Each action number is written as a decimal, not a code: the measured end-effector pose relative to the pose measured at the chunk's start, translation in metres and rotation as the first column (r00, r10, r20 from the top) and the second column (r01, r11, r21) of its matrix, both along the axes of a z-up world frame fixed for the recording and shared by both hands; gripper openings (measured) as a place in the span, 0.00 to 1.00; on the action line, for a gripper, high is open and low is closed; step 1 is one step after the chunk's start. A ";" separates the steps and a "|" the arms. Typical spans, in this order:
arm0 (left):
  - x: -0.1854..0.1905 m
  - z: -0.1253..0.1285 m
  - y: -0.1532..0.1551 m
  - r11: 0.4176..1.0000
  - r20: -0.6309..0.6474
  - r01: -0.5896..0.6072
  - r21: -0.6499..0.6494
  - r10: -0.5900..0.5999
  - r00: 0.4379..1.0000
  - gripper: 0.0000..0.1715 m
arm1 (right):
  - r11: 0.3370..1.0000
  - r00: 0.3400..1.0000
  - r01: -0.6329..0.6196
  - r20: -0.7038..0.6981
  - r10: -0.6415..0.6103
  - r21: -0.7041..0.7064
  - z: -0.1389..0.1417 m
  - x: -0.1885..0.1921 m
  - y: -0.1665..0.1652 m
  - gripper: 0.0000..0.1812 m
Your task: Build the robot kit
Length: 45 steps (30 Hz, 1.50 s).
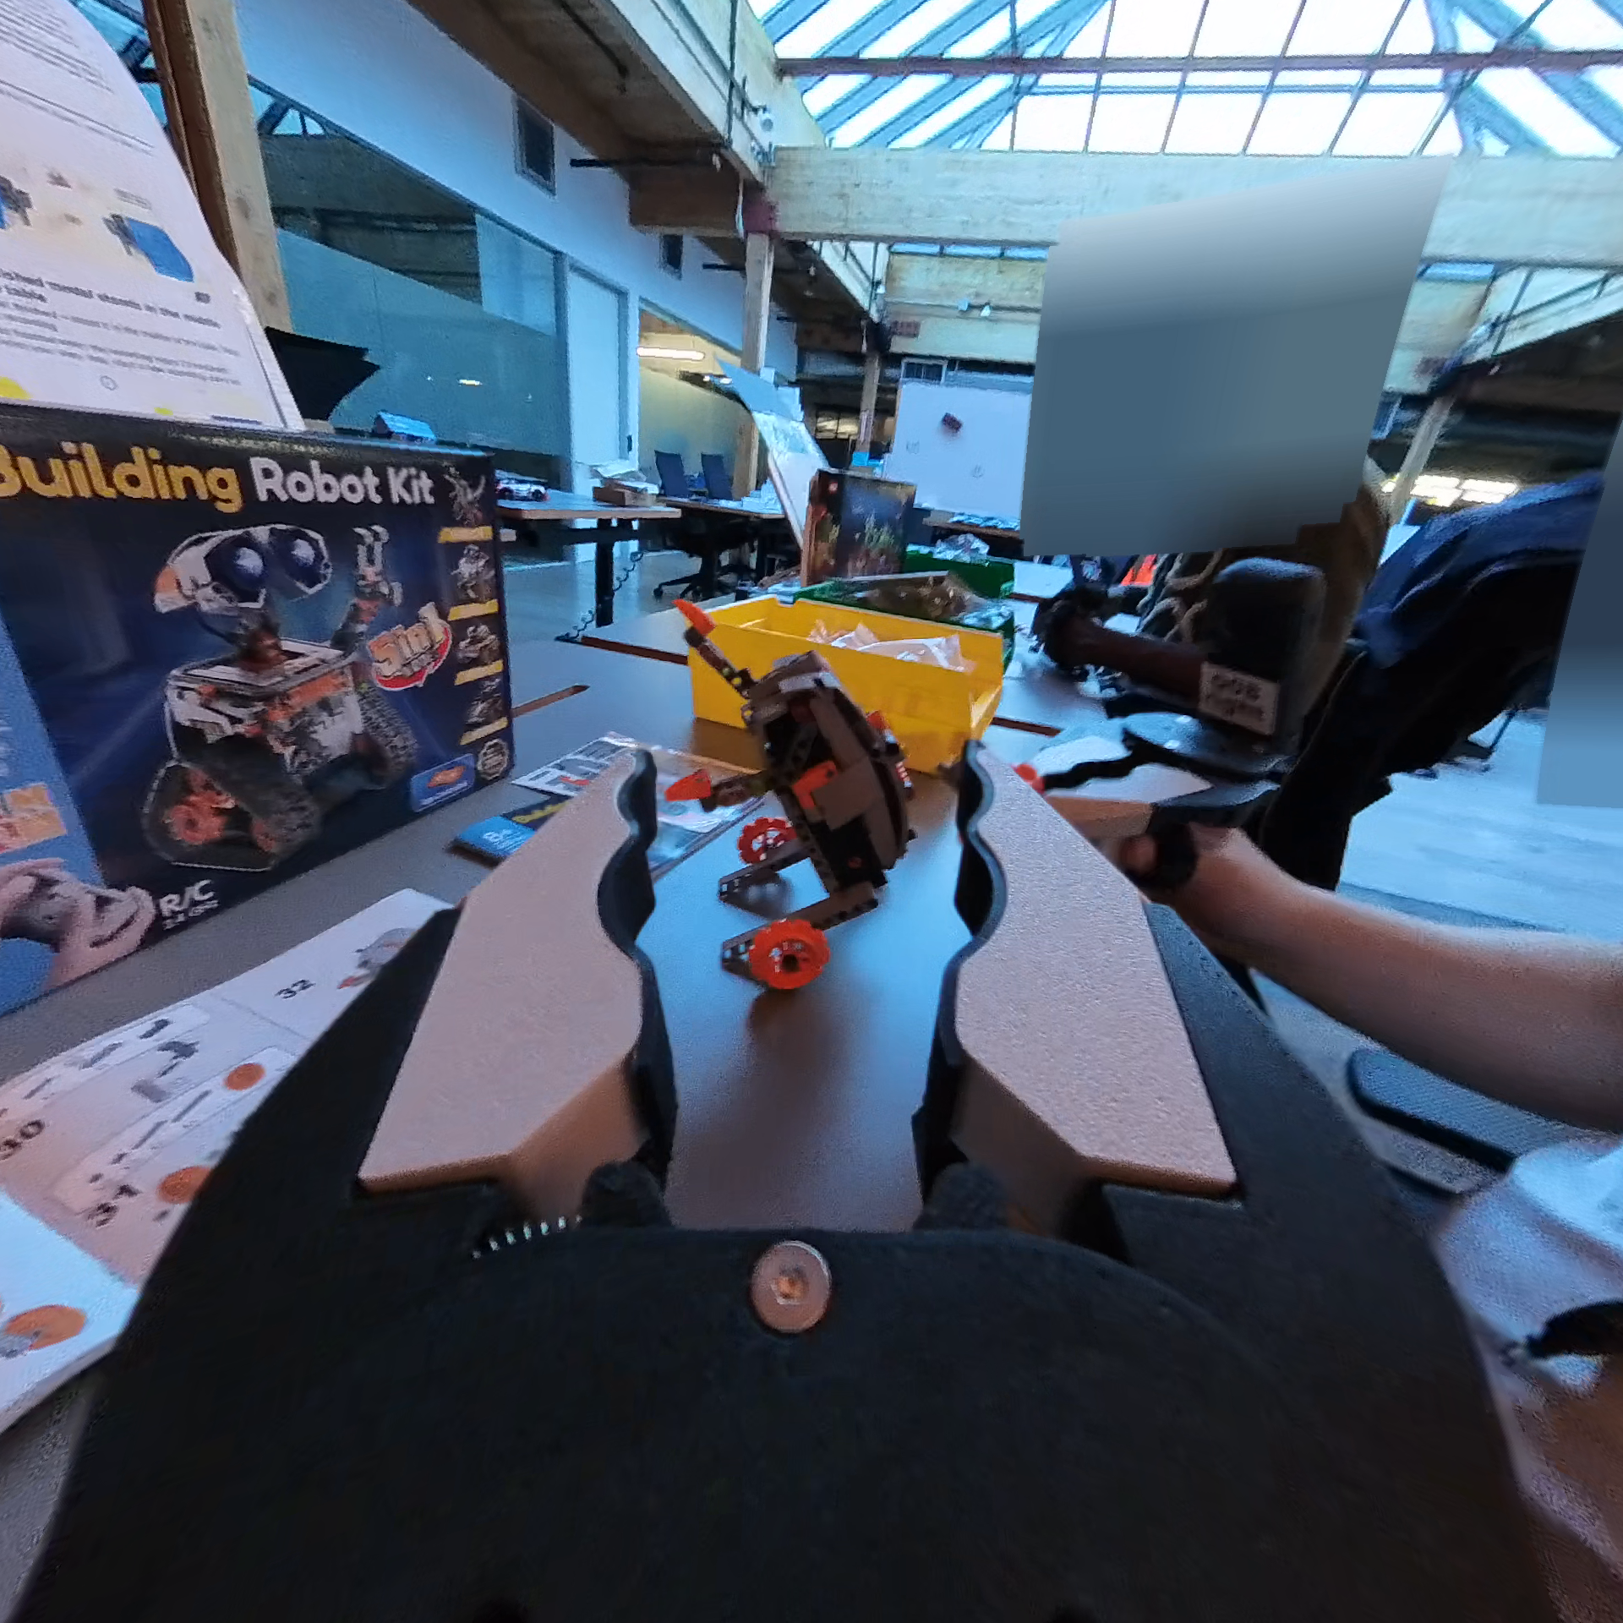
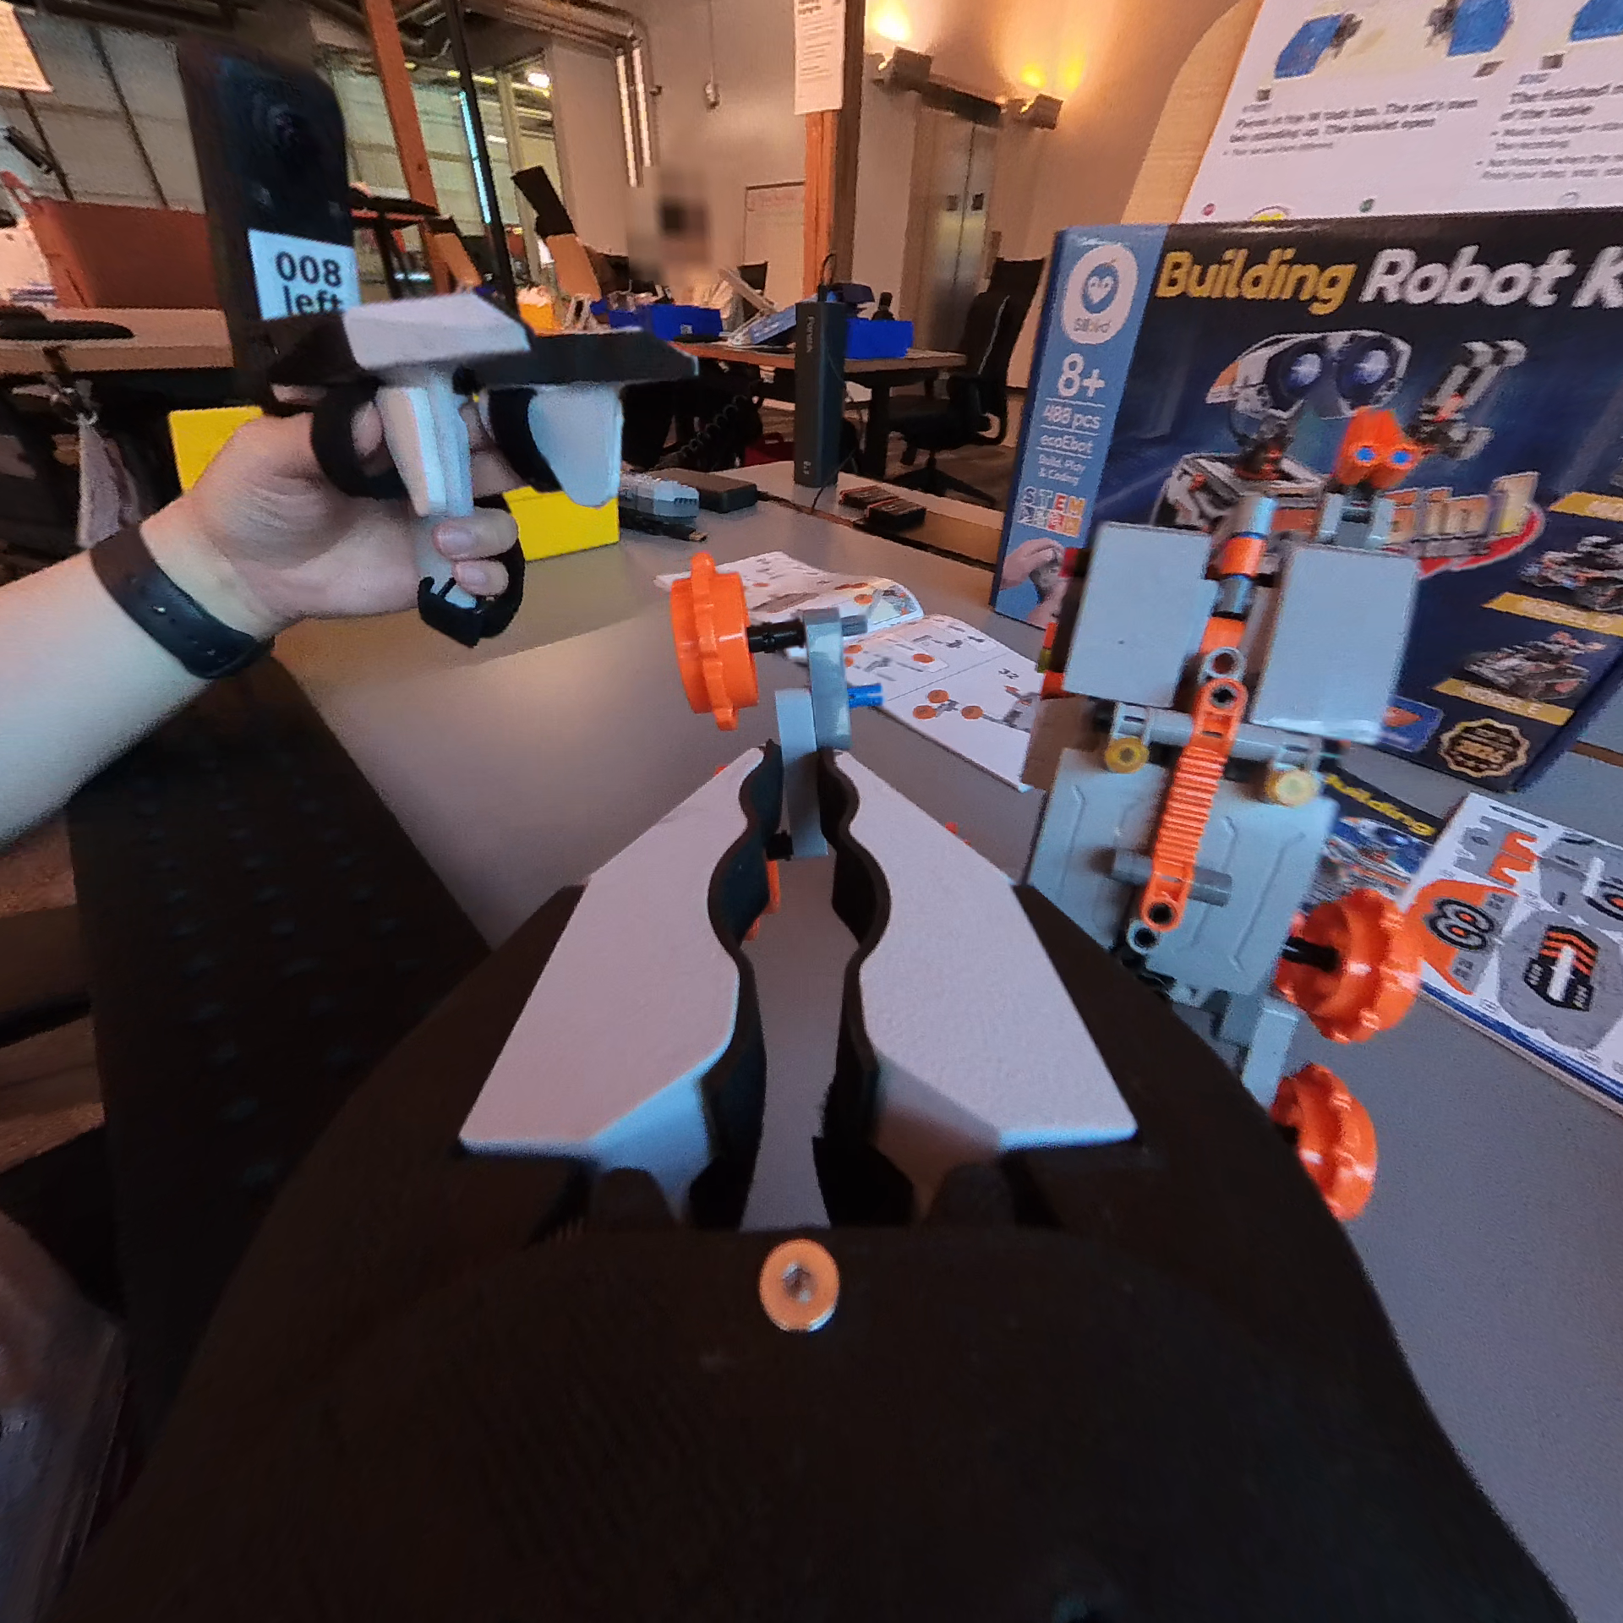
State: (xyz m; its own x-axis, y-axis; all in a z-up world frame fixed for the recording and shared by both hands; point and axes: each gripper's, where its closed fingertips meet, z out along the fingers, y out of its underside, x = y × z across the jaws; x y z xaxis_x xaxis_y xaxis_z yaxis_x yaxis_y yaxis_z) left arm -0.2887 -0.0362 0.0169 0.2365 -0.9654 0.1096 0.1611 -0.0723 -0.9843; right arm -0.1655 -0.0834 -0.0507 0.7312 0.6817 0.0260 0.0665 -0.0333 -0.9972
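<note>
Grey and orange, a small brick piece (image 2: 804,703) with an orange gear sits clenched at the tips of the right gripper (image 2: 797,773), mid-frame, just left of the half-built robot model (image 2: 1203,790) standing on the table (image 2: 492,755). The left gripper (image 1: 804,790) hangs spread and empty, the model beyond its tips. Its kit box (image 1: 255,650) stands at left and a yellow bin (image 1: 878,694) behind.

Open-plan workshop: skylight (image 1: 1229,88), desks (image 2: 817,356).
</note>
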 end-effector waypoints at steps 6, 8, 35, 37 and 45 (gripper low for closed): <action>0.046 -0.044 0.019 0.991 -0.310 0.110 0.078 -0.081 0.947 0.46 | 0.996 0.994 0.089 -0.069 -0.089 0.005 0.007 0.043 -0.010 0.03; 0.068 -0.043 0.024 0.971 -0.377 0.190 0.144 -0.124 0.918 0.54 | 0.994 0.990 0.105 -0.102 -0.102 0.017 0.012 0.056 -0.017 0.03; 0.178 -0.067 0.047 0.516 -0.996 0.854 -0.066 0.017 -0.087 0.49 | 0.991 0.981 0.111 -0.168 -0.098 0.072 0.015 0.081 -0.034 0.03; 0.175 -0.067 0.053 0.592 -0.996 0.803 -0.065 0.014 -0.091 0.49 | 0.991 0.981 0.116 -0.165 -0.105 0.061 0.014 0.082 -0.032 0.03; 0.168 -0.068 0.070 0.816 -0.997 0.573 -0.070 -0.040 -0.066 0.49 | 0.991 0.976 0.123 -0.185 -0.113 0.043 0.014 0.085 -0.031 0.03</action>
State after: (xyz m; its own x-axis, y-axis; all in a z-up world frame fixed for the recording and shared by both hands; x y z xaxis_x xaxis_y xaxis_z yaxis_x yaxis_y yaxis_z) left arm -0.1208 0.0339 -0.0507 -0.4796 -0.8606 -0.1712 -0.8558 0.5019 -0.1252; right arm -0.0808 -0.1141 -0.0370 0.8025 0.5912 -0.0802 -0.1169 0.0239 -0.9929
